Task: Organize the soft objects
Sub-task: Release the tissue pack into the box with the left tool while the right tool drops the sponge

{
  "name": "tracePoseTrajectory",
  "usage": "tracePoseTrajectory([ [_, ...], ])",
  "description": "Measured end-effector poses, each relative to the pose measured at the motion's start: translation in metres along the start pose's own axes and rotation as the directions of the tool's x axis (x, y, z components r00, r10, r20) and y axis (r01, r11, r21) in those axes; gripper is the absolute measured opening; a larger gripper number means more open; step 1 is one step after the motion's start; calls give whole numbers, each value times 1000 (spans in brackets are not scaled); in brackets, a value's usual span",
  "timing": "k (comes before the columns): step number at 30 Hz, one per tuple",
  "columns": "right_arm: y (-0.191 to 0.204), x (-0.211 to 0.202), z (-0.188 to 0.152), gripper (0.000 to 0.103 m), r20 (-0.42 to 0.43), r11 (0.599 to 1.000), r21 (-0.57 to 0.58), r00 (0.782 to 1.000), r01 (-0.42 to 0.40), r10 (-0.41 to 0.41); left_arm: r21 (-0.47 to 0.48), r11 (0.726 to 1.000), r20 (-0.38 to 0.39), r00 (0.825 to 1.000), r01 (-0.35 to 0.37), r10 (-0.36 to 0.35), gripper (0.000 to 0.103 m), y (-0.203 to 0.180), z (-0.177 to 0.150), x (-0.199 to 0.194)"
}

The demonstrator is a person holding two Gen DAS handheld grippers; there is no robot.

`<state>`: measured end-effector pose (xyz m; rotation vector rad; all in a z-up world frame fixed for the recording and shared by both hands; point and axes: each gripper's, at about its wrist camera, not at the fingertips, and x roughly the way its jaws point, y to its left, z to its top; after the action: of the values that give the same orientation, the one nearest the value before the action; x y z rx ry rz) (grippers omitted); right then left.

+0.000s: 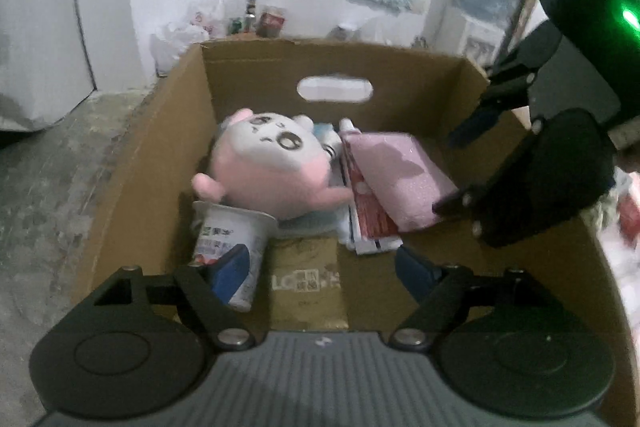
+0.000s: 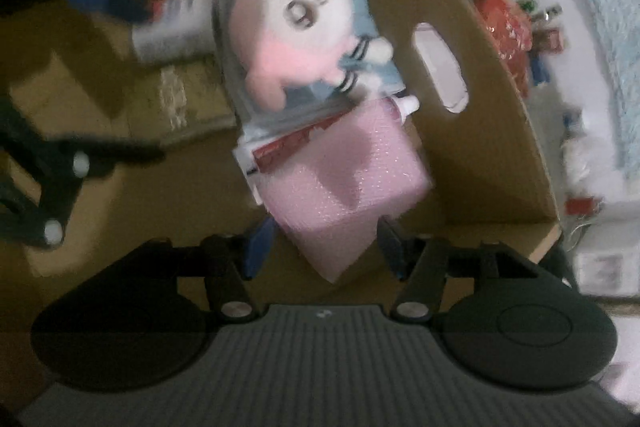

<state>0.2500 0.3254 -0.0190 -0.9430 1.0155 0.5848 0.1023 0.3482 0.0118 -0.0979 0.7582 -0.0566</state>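
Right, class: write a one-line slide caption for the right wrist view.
Right gripper open around a pink foam pad beside a pink plush toy in a cardboard box.

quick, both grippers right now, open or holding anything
left gripper: open, nothing between its fingers, above the cardboard box.
right gripper: open, pink foam pack between its fingers, not clamped.
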Motion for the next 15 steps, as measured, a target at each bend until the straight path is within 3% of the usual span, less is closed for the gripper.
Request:
tracePoseTrajectory([
  [3, -4, 1, 9, 53, 56, 997, 45, 997, 55, -58, -48, 999, 9, 1000, 9, -9, 81, 9, -1, 1],
  [5, -4, 5, 17, 53, 78, 996, 87, 997, 11, -18, -88, 995, 17, 999, 38, -36, 81, 16, -1, 0],
  [7, 2, 17, 20, 51, 71, 998, 52, 997, -23, 19, -104, 994, 23, 999, 35, -33, 80, 18, -1, -1],
  [9, 12, 33, 17, 44, 36, 999, 6, 998, 51, -51, -105, 994, 27, 999, 36, -33, 80, 18, -1, -2],
  [11, 12, 42, 14, 36, 27, 993, 31, 993, 115, -115, -95, 995, 31, 999, 33, -30, 80, 16, -1, -2],
  [15, 3, 51, 12, 28, 53, 982, 85, 984, 167, -171, -66, 998, 49, 999, 19, -15, 80, 11, -2, -5],
])
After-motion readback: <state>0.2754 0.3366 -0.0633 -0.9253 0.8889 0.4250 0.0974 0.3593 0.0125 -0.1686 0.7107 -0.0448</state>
